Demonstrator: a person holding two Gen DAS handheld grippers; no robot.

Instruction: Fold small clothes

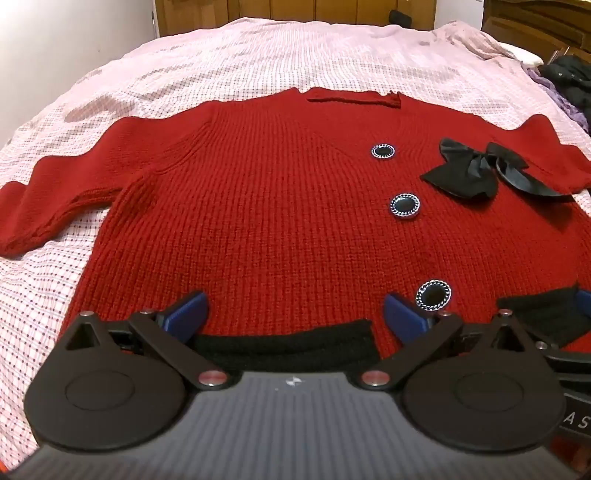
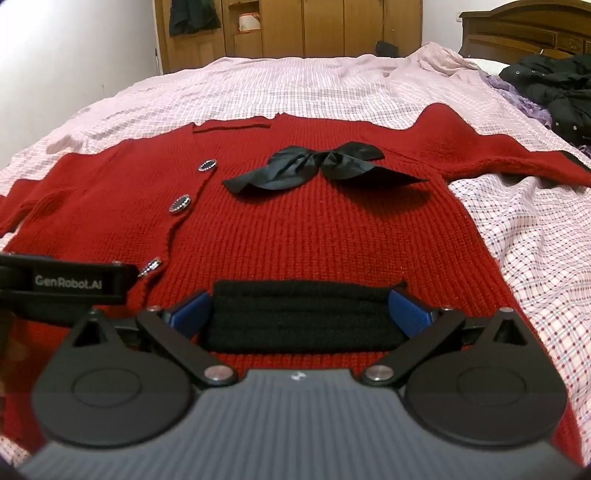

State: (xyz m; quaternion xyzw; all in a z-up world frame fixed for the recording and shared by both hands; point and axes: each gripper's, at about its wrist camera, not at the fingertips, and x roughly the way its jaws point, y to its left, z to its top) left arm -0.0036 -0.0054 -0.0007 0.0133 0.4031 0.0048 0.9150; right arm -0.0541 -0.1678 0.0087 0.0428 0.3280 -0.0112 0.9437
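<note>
A red knitted cardigan (image 1: 280,206) lies spread flat, front up, on a bed (image 1: 229,66) covered with a pink checked sheet. Its hem is toward the near edge of the bed and its neckline toward the far edge. Both sleeves are extended sideways: the left sleeve (image 1: 55,188) reaches toward the left edge of the bed, and the right sleeve (image 2: 509,147) reaches toward the right edge.

Three round black buttons with silver rims run down the front placket; the middle button (image 1: 405,205) sits near the centre of the garment. A black ribbon bow (image 2: 317,166) lies on the chest panel, just beside the top button. A black knitted pocket trim (image 2: 299,317) sits on each lower front panel.

The left claw (image 1: 295,310) hovers at the hem over the left front panel, its jaws standing wide with nothing gripped; one black trim lies between the blue fingers (image 1: 186,308). The right claw (image 2: 299,314) hovers at the hem over the right front panel, jaws likewise wide and empty, with the other black trim between its blue fingers (image 2: 410,312). Whether either claw touches the fabric cannot be determined.

A pile of dark clothing (image 2: 554,92) lies at the far right corner of the bed, well apart from the cardigan. Wooden wardrobe doors (image 2: 295,26) stand beyond the far edge.
</note>
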